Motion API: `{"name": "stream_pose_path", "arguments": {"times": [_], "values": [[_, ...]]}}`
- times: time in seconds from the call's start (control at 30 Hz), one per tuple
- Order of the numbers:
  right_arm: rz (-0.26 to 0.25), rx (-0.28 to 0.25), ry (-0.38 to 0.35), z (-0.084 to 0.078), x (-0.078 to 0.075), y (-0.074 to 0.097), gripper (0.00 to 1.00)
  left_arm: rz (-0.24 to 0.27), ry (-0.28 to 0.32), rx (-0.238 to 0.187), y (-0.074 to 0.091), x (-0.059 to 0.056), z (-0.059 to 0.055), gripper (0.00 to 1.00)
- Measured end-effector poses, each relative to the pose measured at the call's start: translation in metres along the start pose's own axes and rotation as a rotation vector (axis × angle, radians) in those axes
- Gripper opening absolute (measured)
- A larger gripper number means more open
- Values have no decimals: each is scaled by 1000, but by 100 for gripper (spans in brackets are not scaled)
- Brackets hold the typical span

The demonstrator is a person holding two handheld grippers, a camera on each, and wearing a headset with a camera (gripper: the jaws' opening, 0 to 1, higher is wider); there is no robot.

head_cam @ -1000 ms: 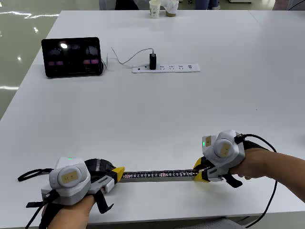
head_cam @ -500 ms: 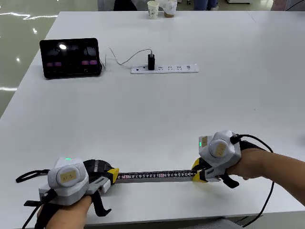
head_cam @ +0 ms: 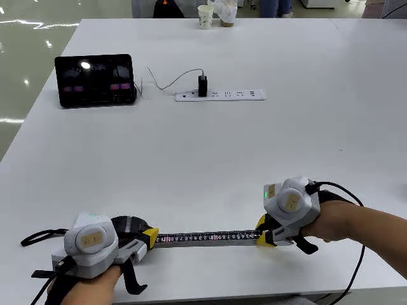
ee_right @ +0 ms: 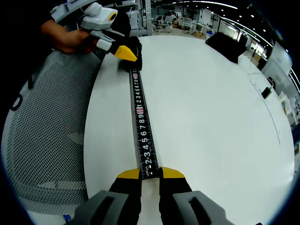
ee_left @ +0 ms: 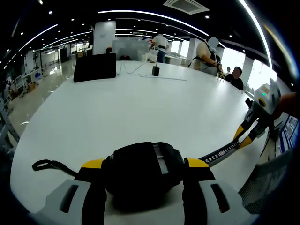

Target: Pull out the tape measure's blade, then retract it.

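Note:
The black tape measure case (head_cam: 130, 227) lies at the table's near left, and my left gripper (head_cam: 147, 240) is shut on it. Seen from the left gripper view, the case (ee_left: 143, 171) sits between the yellow-tipped jaws. The blade (head_cam: 208, 237) runs flat along the table to the right. My right gripper (head_cam: 261, 235) is shut on the blade's end. In the right gripper view the blade (ee_right: 140, 112) stretches from my right gripper (ee_right: 150, 174) to the case (ee_right: 134, 52) held by the left gripper (ee_right: 123, 50). The right gripper (ee_left: 244, 137) shows at the blade's far end (ee_left: 219, 153).
A dark tablet (head_cam: 95, 79) stands at the far left of the white table (head_cam: 254, 146). A power strip (head_cam: 219, 95) with a plugged charger and cable lies behind the middle. Cups (head_cam: 205, 16) stand at the far edge. The near table edge is just below both grippers.
The head view has shifted slightly. The blade's drawn-out length and both grips look the same.

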State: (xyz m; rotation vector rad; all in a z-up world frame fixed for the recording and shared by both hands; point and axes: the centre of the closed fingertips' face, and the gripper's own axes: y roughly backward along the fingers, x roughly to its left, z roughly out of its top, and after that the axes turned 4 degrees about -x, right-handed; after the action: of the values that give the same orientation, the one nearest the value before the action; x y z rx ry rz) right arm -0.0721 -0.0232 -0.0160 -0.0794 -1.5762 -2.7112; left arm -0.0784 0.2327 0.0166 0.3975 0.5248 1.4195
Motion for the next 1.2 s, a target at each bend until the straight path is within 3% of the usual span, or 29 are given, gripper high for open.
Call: {"name": "stream_pose_path", "arguments": {"times": [1.2], "values": [[2, 35, -28, 6, 1, -4, 11, 2, -8, -3, 1, 0, 0, 61]]}}
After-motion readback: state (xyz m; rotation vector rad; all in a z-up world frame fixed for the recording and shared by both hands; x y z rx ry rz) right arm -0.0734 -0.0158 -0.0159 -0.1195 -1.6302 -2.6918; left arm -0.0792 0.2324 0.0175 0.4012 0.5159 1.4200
